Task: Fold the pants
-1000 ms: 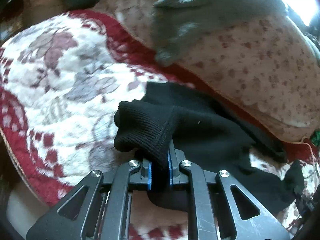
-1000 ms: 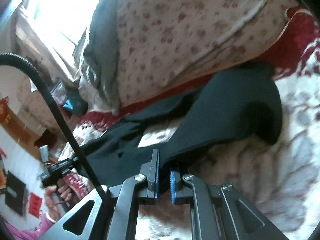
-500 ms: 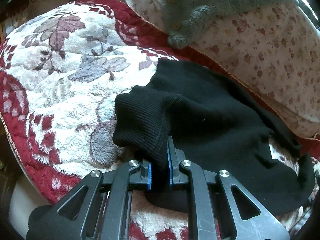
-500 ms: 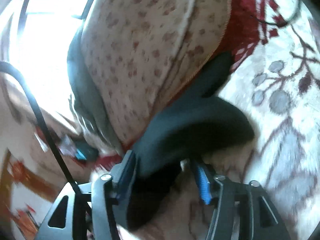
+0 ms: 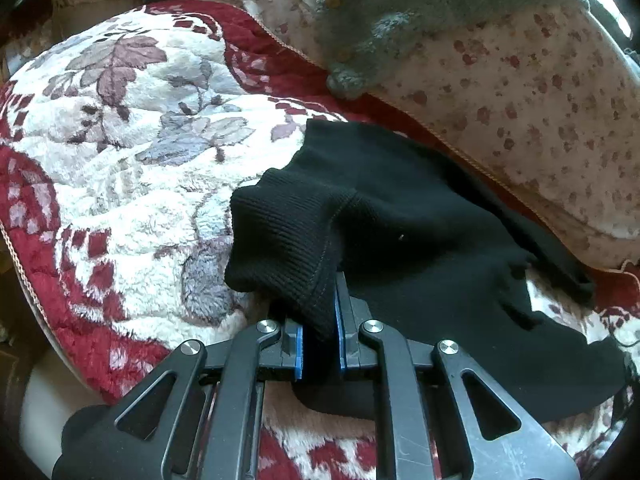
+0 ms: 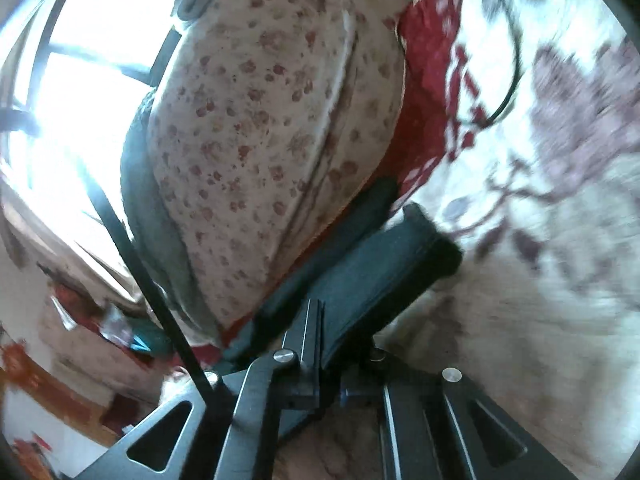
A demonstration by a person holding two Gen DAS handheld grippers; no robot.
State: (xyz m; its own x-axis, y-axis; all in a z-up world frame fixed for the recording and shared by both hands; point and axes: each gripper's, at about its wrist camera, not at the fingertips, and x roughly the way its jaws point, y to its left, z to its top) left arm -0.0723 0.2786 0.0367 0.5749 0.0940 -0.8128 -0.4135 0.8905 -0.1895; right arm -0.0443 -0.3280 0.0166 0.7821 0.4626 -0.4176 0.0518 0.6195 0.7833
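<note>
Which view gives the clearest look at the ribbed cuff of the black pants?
The left wrist view: the ribbed cuff is sharp, clamped in the left gripper. The right wrist view is motion-blurred and shows only smooth dark pants fabric at the right gripper.

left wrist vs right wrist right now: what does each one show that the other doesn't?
Left wrist only: the ribbed cuff of the black pants pinched between the left gripper pads, and the pants spread across the plush floral blanket.

Right wrist only: a bright window and a thin dark cable on the blanket. The view is motion-blurred, and the right gripper state is unclear.

Both: the black pants, the red-and-white blanket, the spotted quilt and the grey-green garment on it.
</note>
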